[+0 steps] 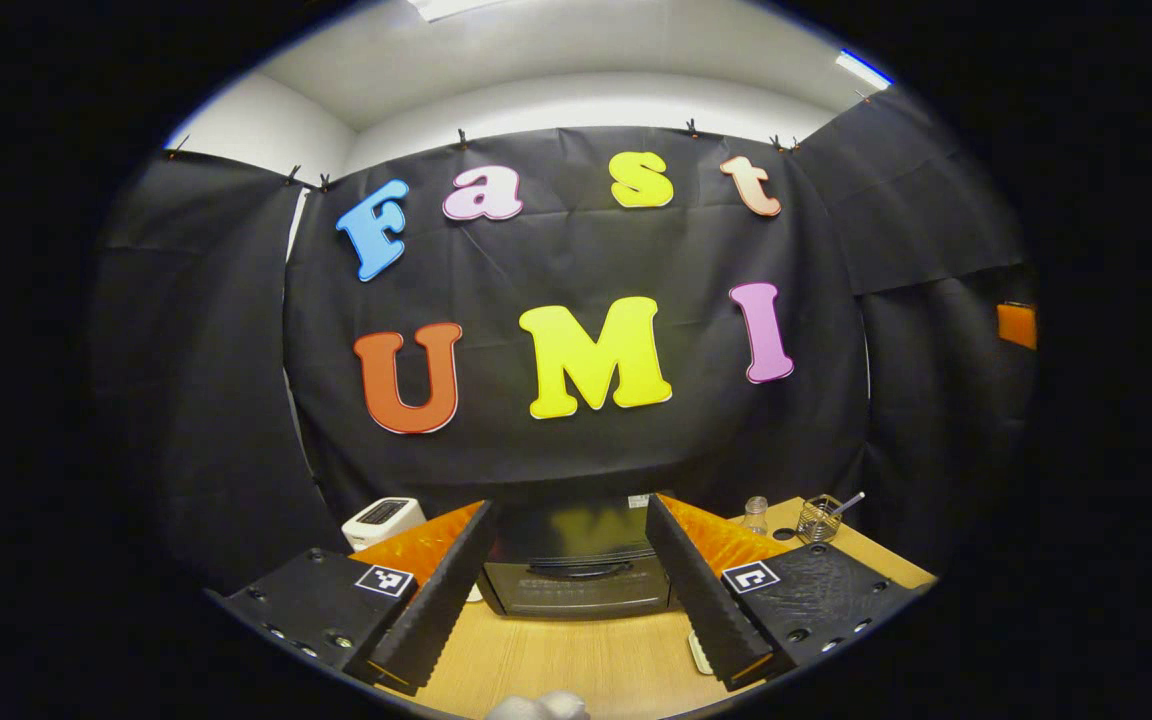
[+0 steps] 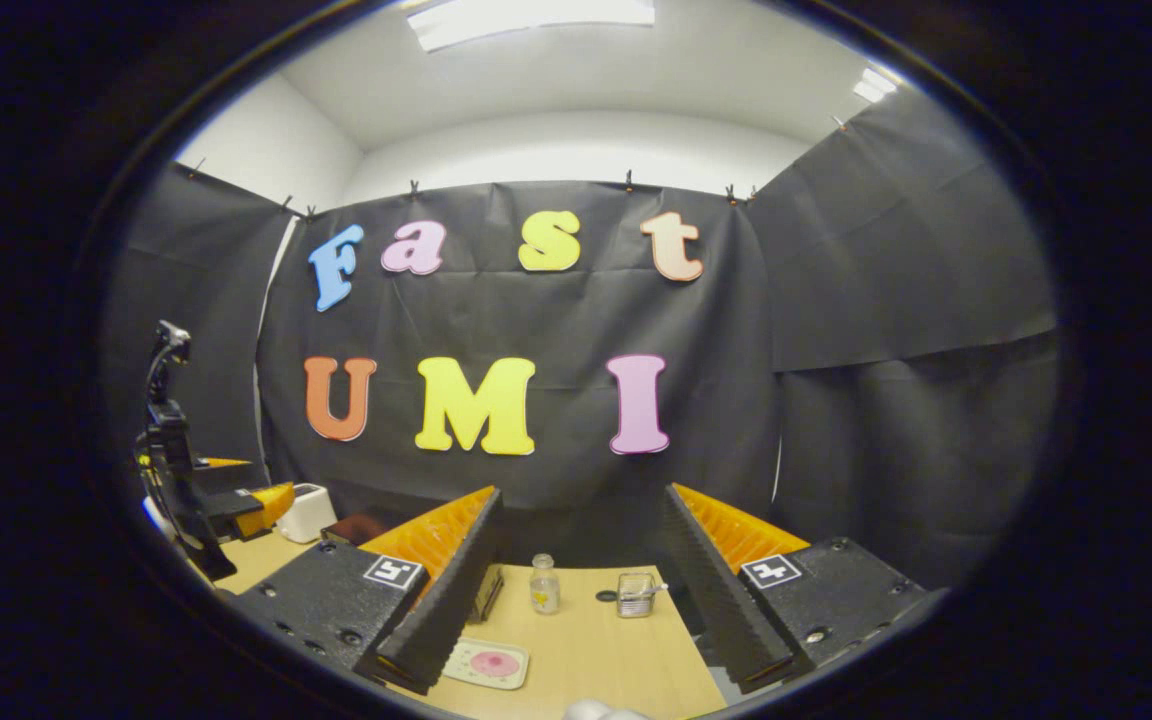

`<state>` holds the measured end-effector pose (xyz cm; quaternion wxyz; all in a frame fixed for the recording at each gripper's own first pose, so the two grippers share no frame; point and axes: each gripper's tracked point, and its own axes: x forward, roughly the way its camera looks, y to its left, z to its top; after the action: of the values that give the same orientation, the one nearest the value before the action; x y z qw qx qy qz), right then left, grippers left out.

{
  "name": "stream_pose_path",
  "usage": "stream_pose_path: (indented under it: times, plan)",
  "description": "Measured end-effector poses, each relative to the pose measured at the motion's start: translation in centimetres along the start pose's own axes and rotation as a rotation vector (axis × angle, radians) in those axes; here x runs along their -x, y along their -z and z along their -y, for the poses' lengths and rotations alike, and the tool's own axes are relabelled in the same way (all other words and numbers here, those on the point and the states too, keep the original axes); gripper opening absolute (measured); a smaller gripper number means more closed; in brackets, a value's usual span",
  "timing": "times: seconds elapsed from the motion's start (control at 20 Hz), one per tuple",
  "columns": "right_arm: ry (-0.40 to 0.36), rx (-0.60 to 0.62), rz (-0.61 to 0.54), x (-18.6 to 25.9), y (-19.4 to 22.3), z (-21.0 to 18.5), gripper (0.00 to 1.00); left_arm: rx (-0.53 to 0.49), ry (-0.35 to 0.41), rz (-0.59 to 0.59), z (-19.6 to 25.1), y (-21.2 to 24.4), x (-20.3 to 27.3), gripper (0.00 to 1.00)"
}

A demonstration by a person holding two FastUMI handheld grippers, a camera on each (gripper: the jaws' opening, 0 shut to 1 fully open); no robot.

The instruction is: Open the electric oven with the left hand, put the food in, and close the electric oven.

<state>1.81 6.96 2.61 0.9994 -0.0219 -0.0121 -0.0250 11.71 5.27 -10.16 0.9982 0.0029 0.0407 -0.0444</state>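
Observation:
In the left gripper view the black electric oven (image 1: 576, 585) stands straight ahead on the wooden table (image 1: 556, 665), its door closed and the handle (image 1: 576, 568) facing me. My left gripper (image 1: 568, 503) is open, a little short of the oven, with nothing between its fingers. The food, a pink round piece on a white plate (image 2: 488, 663), lies on the table in the right gripper view, just right of the left finger. My right gripper (image 2: 581, 492) is open and empty above the table. The left gripper (image 2: 256, 500) is also seen far left in that view.
A white appliance (image 1: 383, 520) sits left of the oven. Right of it stand a small glass bottle (image 1: 756, 513) and a wire cup holding a spoon (image 1: 820, 518). The plate's white edge (image 1: 698, 652) peeks out by the right finger. Black cloth walls close off the booth.

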Motion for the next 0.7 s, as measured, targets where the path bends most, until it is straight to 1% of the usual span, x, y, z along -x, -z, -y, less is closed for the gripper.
stream_pose_path:
  times: [0.15,0.25,0.35,0.45,0.5,0.55,0.65,0.7]
  plan:
    - [0.015,0.041,-0.021,0.7,0.4,-1.3,1.00,0.018,0.007,-0.034,-0.4,4.0,-5.3,0.96]
    - [0.016,0.066,-0.041,1.7,0.6,-2.3,1.00,0.036,0.010,-0.081,-0.2,7.1,-8.8,0.96]
    - [0.019,0.076,-0.064,2.2,0.7,-3.1,1.00,0.026,-0.005,-0.134,-0.6,10.4,-12.0,0.96]
    - [0.031,0.082,-0.080,2.6,0.6,-3.2,1.00,0.059,0.000,-0.200,-0.5,13.9,-14.7,0.96]
    - [0.041,0.082,-0.093,2.7,0.8,-3.1,0.97,0.067,-0.008,-0.227,-0.5,15.5,-15.6,0.97]
    - [0.047,0.079,-0.109,2.7,1.2,-3.1,1.00,0.066,-0.009,-0.258,-0.5,16.8,-16.3,0.97]
    - [0.066,0.075,-0.135,2.7,1.7,-2.8,1.00,0.079,-0.011,-0.290,-0.2,18.8,-17.0,0.97]
    - [0.073,0.073,-0.144,2.7,1.9,-2.8,1.00,0.098,-0.008,-0.250,-0.2,18.3,-17.4,0.97]
